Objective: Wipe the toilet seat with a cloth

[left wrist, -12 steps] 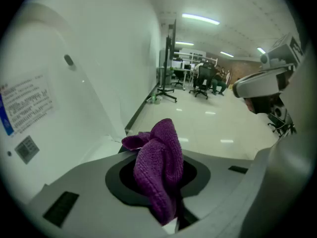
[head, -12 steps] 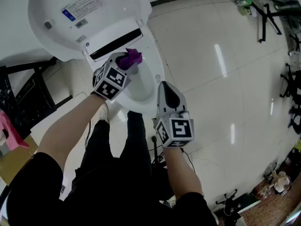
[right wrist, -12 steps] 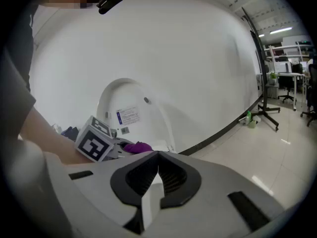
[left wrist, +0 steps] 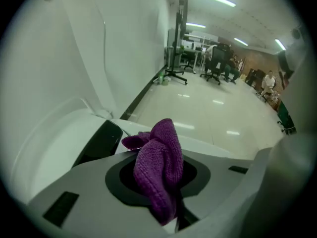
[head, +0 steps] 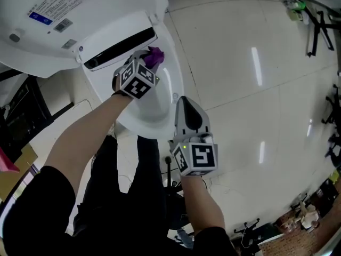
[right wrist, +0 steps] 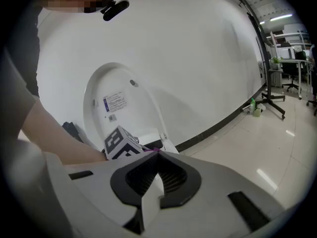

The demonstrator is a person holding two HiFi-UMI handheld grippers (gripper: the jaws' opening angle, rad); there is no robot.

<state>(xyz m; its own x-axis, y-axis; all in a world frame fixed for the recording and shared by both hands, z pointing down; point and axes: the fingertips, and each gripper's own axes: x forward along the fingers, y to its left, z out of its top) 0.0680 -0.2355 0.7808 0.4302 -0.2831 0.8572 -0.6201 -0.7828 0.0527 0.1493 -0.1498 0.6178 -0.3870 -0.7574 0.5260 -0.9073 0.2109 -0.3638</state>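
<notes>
The left gripper (head: 144, 65) pinches a bunched purple microfibre cloth (left wrist: 157, 172) between its jaws; the cloth's free end sticks out past the jaw tips at the rear right edge of the white oval toilet seat (head: 171, 84), close to the dark slot (head: 120, 47) under the raised white plastic lid (head: 80, 9). The right gripper (right wrist: 158, 155) has its jaws pressed together on nothing; it hangs just off the seat's front right edge, above the glossy pale tiled floor (head: 240, 63), and points toward the toilet.

Several things could spoil the wipe from here, to my judgement. The cloth is held as a narrow wad, so only a small patch would meet the seat; press too low and the hard jaw tips, not the fabric, may scrape the plastic. Drag against the seat could tug the wad out of the pinch, and it might then drop into the bowl. So near the hinge, the loose end may snag in the slot; a knock from the gripper's cube could bring the lid down. A sweep along the right edge toward the front would run into the idle right gripper unless that one gives way.
</notes>
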